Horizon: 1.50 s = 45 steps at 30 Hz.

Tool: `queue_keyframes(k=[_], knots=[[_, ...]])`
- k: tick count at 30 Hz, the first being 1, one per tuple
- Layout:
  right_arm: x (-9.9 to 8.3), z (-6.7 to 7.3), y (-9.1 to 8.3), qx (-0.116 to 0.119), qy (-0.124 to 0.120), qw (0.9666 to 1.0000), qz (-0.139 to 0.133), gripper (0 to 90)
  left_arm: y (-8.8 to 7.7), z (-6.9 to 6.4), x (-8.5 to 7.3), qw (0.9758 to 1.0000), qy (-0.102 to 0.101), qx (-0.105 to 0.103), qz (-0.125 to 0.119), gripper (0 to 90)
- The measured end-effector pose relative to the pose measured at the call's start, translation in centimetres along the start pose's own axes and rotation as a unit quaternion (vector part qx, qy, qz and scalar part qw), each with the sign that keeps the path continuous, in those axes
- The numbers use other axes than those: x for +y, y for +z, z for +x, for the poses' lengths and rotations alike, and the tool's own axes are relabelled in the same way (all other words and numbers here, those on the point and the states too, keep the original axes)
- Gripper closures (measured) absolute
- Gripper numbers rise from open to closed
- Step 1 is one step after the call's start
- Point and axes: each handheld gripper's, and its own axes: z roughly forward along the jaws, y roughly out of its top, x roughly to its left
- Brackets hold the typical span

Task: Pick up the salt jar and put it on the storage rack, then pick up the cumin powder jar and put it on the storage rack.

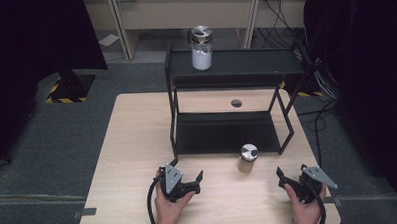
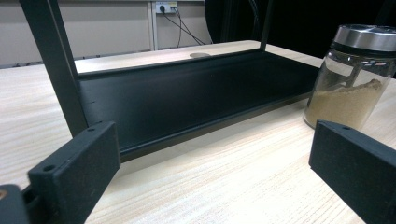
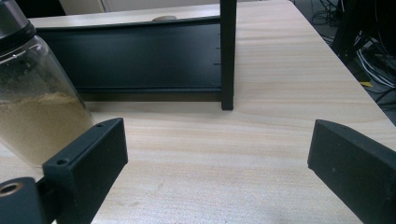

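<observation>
1. Left claw [image 1: 191, 181]: held in the person's left hand [image 1: 169, 209] near the front of the surface [image 1: 132, 144], it stands in front of the black rack [image 1: 227, 133] and to the left of the brown-powder jar [image 1: 247, 158]. Its jaws are spread wide with nothing between them; in the left gripper view the jar sits just beyond the right-hand jaw, not touched.

2. White-powder jar [image 1: 202, 48]: it stands upright on the rack's top shelf, toward that shelf's left end. By the look of things, this one is already stowed, so that part of the job appears done.

3. Brown-powder jar: it stands upright on the surface just in front of the rack's lower shelf, toward that shelf's right end, steel lid on. The lower shelf [image 2: 196, 93] behind it lies bare. This jar seems to be the one left to handle; no grasp has begun.

4. Right claw [image 1: 284, 179]: held in the person's right hand [image 1: 306, 208], it sits in front of the rack's right front leg [image 3: 228, 56] and to the right of the brown-powder jar. Its jaws too are wide apart and hold nothing; the right gripper view shows the jar just past the left-hand jaw.

5. Judged from this, the work stands about half done: one jar is shelved, while the other remains to be gripped, lifted and placed on the rack.
</observation>
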Motion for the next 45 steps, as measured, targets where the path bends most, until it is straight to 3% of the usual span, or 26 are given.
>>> queue_keyframes(k=[12, 35, 45], knots=[[0.0, 0.02, 0.0, 0.0, -0.001, 1.0, 0.0, 4.9, -0.01, -0.18, -0.05, 1.0, 0.005, 0.003, -0.001, 1.3], [-0.04, 0.02, -0.02, 0.001, -0.002, 1.0, -0.001, 4.4, 0.0, 0.16, 0.0, 1.0, -0.006, -0.001, 0.0, 0.9], [-0.33, -0.03, 0.13, 0.025, -0.018, 0.9995, -0.011, 3.8, 0.02, 0.04, 0.04, 1.0, -0.005, 0.002, 0.001, 0.8]])
